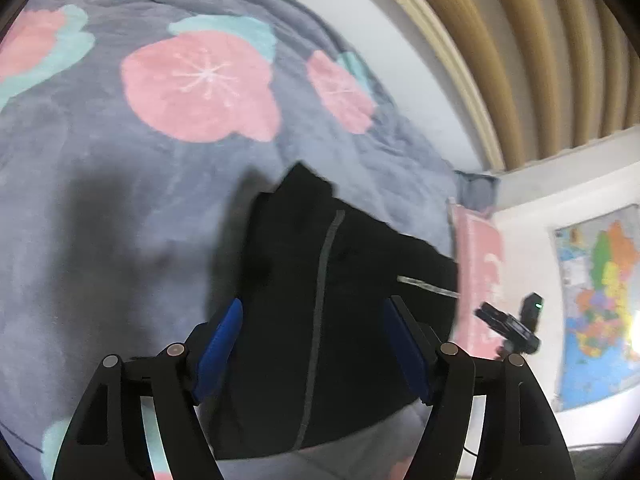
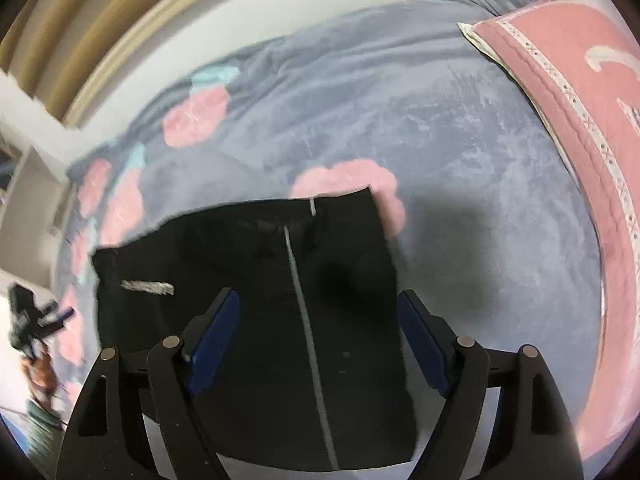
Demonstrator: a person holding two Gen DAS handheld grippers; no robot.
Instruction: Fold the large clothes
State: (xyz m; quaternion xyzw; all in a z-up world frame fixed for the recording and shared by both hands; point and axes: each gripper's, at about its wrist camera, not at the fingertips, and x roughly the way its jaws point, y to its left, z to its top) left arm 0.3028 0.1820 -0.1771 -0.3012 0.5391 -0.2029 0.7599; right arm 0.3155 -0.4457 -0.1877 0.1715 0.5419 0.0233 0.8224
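Observation:
A black garment (image 1: 340,300) with a grey stripe down its middle lies folded flat on the grey flowered blanket (image 1: 120,184). My left gripper (image 1: 312,316) hovers over its near part with the blue pads (image 1: 218,352) spread wide and no cloth between them. In the right wrist view the same black garment (image 2: 256,320) shows a small white label on its left side. My right gripper (image 2: 320,308) stands open above it, with blue pads (image 2: 420,340) wide apart and clear of the fabric. The other gripper (image 1: 512,328) appears at the right of the left wrist view.
A pink pillow (image 2: 580,120) lies at the right end of the bed. A white wall with tan curtains (image 1: 540,40) runs behind the bed. A coloured map (image 1: 600,300) hangs on the wall.

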